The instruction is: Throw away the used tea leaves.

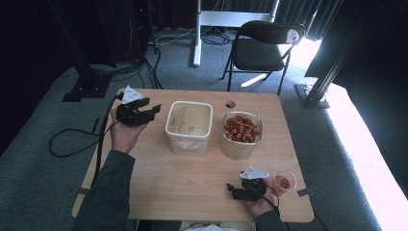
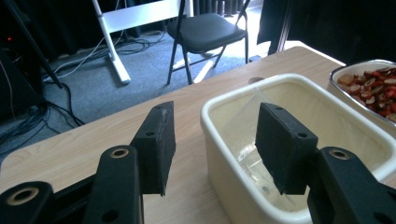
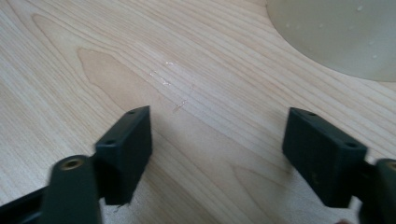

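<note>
My left gripper (image 1: 152, 110) is held at the table's left side, jaws open and empty, pointing toward a cream tub (image 1: 189, 126). In the left gripper view the open gripper (image 2: 215, 140) frames the tub's near rim (image 2: 233, 95); thin clear plastic lies inside the tub. Next to the tub stands a bowl of red pieces (image 1: 242, 132), also at the right edge as the bowl (image 2: 369, 84). My right gripper (image 1: 233, 190) rests low near the front edge, open over bare wood (image 3: 217, 140). A small clear cup (image 1: 284, 182) holding a few red pieces stands just right of it.
The wooden table (image 1: 159, 183) has a round hole (image 1: 230, 104) near its far edge. A black folding chair (image 1: 262, 48) and a white stand (image 1: 197, 33) are on the carpet beyond. A pale rounded container wall (image 3: 336, 32) lies ahead of the right gripper.
</note>
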### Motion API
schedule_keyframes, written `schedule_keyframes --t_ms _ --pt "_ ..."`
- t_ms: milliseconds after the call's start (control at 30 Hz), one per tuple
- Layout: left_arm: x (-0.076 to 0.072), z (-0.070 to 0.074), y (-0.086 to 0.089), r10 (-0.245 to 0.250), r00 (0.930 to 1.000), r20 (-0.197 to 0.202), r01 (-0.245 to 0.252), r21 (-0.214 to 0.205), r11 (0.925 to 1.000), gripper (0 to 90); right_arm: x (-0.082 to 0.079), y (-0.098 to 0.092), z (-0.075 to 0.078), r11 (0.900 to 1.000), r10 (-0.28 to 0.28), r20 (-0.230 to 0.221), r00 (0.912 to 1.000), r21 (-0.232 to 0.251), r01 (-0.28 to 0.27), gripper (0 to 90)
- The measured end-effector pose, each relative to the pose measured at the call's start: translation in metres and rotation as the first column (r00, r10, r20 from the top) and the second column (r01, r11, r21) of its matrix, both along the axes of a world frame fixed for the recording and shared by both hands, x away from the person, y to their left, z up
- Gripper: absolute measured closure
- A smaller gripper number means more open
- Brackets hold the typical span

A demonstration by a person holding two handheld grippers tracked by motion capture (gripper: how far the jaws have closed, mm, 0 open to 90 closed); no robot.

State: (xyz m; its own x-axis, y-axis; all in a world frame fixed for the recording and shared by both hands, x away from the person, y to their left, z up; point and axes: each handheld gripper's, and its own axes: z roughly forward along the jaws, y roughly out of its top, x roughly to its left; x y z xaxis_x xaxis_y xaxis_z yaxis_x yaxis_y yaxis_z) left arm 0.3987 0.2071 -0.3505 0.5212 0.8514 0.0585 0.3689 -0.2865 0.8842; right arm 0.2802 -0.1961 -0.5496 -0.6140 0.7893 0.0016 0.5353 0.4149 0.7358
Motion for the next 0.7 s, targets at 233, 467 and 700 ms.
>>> schedule_keyframes --t_ms 233,467,700 --pt "-0.005 -0.007 0.006 0.012 0.9999 0.001 -0.012 -0.005 0.9999 47.5 0.0 0.001 0.0 0.9997 0.022 -0.006 0.9997 -0.008 -0.022 16.7" --pt "-0.011 -0.016 0.006 -0.006 1.0 0.005 0.006 -0.01 0.9999 46.9 -0.003 0.002 0.0 0.9997 0.025 0.001 0.9997 -0.002 -0.025 22.8" --pt "-0.019 -0.026 0.007 -0.01 0.9999 0.009 0.011 -0.024 0.9997 46.6 -0.008 0.005 0.005 0.9988 0.04 0.028 0.9988 -0.031 -0.039 24.7"
